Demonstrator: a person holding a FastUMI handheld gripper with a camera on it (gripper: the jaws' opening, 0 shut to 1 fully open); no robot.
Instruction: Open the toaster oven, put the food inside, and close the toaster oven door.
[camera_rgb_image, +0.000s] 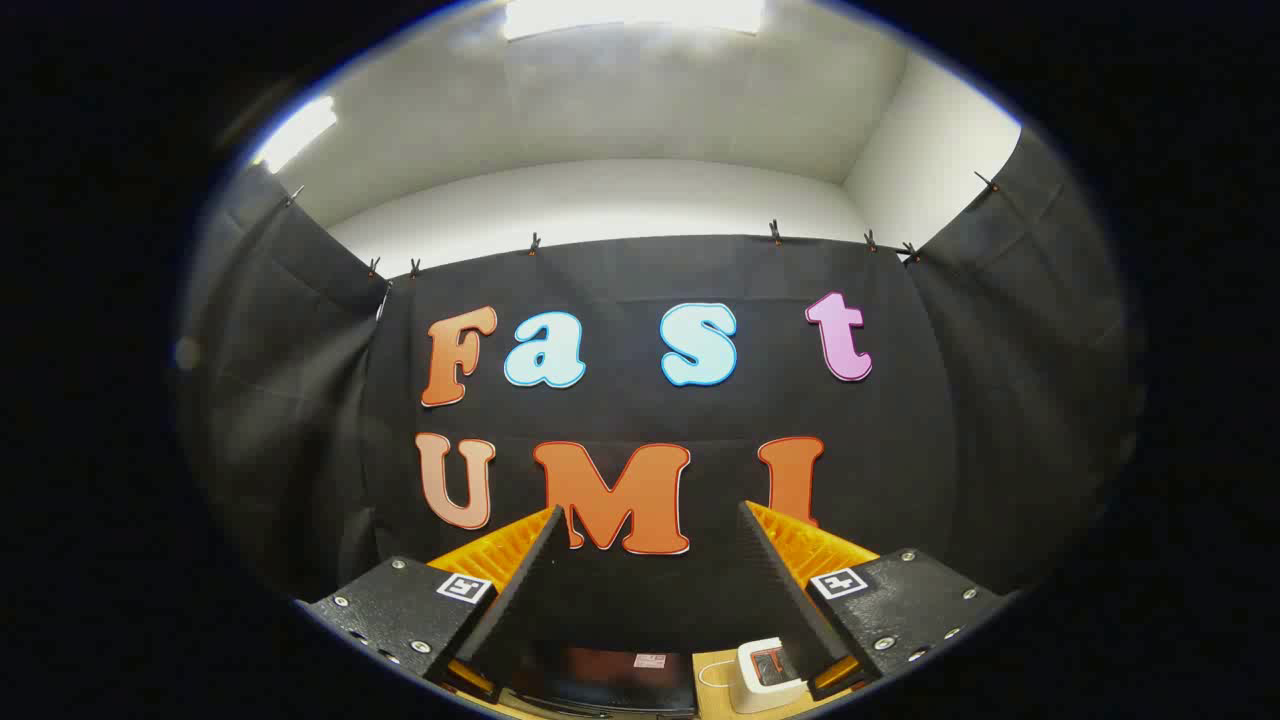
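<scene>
Gripper (648, 520) is riding high and pointing level at the booth's cloth wall; its fingers (520, 580) are standing wide apart with nothing between them.

Toaster oven (600, 680) is lying below and just ahead of the fingers, low between them: a dark, glossy top edge with a small pale sticker on it is showing in the gap. Front face, door and handle are hidden from here, so I cannot tell whether the door is open or shut. Its long axis seems to be running crosswise to the fingers.

Small white device (762, 675) with a thin cord is sitting on the wooden worktop (715, 690) just beside the oven, under the right finger. What it is, too little shows to say.

Food is not identifiable at this angle.

Judgement: task looks to be at its start, the opening step not yet begun. The governing relation is vertical: the oven is sitting beneath the line of the fingers, not ahead along it. The coming move calls for pitching down and dropping towards the oven's front before any handle can be lined up between the fingers.
</scene>
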